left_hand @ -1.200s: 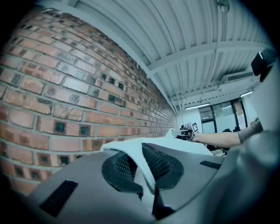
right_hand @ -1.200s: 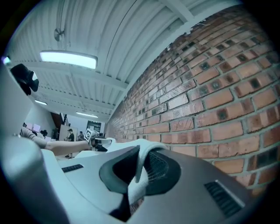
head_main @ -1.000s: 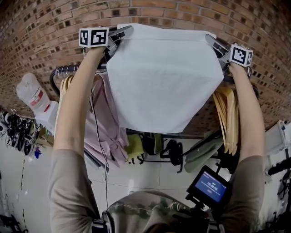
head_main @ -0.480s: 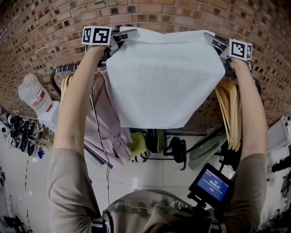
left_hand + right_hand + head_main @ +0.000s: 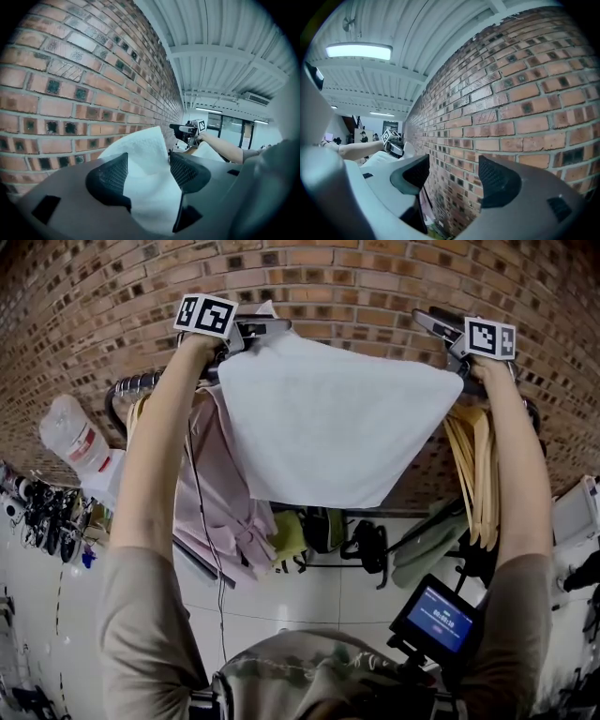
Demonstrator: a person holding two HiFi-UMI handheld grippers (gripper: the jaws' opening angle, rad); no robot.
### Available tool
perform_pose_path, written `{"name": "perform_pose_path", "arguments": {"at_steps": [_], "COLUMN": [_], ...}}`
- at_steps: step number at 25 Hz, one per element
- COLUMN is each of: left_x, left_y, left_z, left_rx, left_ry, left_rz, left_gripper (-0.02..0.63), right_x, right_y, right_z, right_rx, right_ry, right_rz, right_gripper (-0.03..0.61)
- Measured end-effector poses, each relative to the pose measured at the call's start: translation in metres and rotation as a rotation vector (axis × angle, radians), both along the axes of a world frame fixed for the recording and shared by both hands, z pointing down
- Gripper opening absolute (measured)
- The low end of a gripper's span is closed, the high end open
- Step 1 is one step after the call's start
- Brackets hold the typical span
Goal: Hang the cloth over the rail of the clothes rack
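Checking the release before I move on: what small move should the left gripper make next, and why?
Probably draw the left gripper straight back. Its jaws have just been opening, yet a corner of the cloth stands between its fingers, while the cloth already drapes the rail; backing out gently should avoid dragging it off.

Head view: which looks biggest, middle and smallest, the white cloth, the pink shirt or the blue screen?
1. white cloth
2. pink shirt
3. blue screen, smallest even though it sits nearest the camera
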State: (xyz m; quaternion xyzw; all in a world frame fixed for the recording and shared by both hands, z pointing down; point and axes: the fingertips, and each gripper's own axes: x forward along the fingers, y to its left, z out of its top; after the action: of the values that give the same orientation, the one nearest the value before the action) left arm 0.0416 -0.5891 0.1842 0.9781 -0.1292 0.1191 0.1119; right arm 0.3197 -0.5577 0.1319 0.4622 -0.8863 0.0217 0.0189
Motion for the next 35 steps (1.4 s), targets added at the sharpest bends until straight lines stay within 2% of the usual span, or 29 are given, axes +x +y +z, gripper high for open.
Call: {"name": "perform_pose_path", "arguments": {"at_steps": [4,7,12,15,18,21,24,26,29,31,35], "left_x": [-0.005,-0.007,-0.002,-0.009,-0.017,-0.029,-0.039,-0.046,-0.054,-0.054,-0.053], "left_y": [-0.008,-0.010,-0.006,-0.010,-0.014,-0.018,-0.016,-0.010,0.003,0.018,0.063], "left_z": [-0.003,-0.004,-0.009,-0.021,-0.048,-0.082,-0.100,-0.113,-0.135,-0.147,-0.170], "left_rx": [-0.032,-0.058,-0.005,0.009,0.083,0.161,0.280,0.350,0.396,0.429,0.518], "left_ry": [0.036,0.059,0.059,0.130,0.250,0.400,0.428,0.460,0.514,0.516,0.560], "left_rz": [-0.055,-0.072,-0.055,-0.061,-0.083,-0.133,-0.178,-0.206,-0.224,-0.216,-0.190], "left_gripper": [0.273,0.302,0.302,0.302,0.302,0.302,0.301,0.301,0.301,0.301,0.301], "right_x": [-0.003,-0.003,0.001,-0.001,0.013,0.022,0.033,0.031,0.022,0.016,-0.013], "right_y": [0.003,0.003,0.006,0.006,0.009,0.019,0.031,0.042,0.061,0.079,0.118], "right_z": [-0.001,-0.002,-0.013,-0.017,-0.038,-0.055,-0.076,-0.084,-0.097,-0.108,-0.114], "right_rx": [0.002,0.010,0.057,0.077,0.184,0.243,0.299,0.310,0.343,0.367,0.395], "right_ry": [-0.019,-0.011,-0.024,-0.053,-0.088,-0.129,-0.170,-0.140,-0.097,-0.122,-0.080], "right_rz": [-0.027,-0.025,-0.020,-0.029,0.036,0.049,0.067,0.060,0.049,0.016,-0.103], "right_gripper": [0.307,0.307,0.307,0.305,0.305,0.305,0.305,0.305,0.305,0.305,0.305]}}
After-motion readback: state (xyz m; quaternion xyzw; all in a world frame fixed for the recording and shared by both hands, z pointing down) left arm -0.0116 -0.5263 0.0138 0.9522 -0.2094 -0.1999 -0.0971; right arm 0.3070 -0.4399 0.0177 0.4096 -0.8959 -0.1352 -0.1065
